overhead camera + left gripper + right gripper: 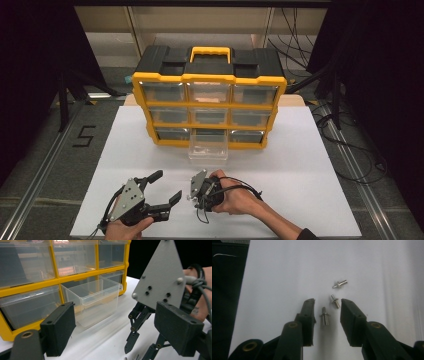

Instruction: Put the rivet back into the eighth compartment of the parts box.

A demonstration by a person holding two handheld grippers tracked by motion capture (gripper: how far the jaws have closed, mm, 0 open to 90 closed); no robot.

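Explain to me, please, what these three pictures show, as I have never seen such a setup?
A person at a white table holds a hand-operated gripper in each hand. The high view looks down from above: left gripper, right gripper, both open and holding nothing. The other two pictures come from cameras riding on each gripper. Behind stands a yellow drawer cabinet with one clear drawer pulled out onto the table. The right gripper view shows three small metal pins on the table, one between its jaws.
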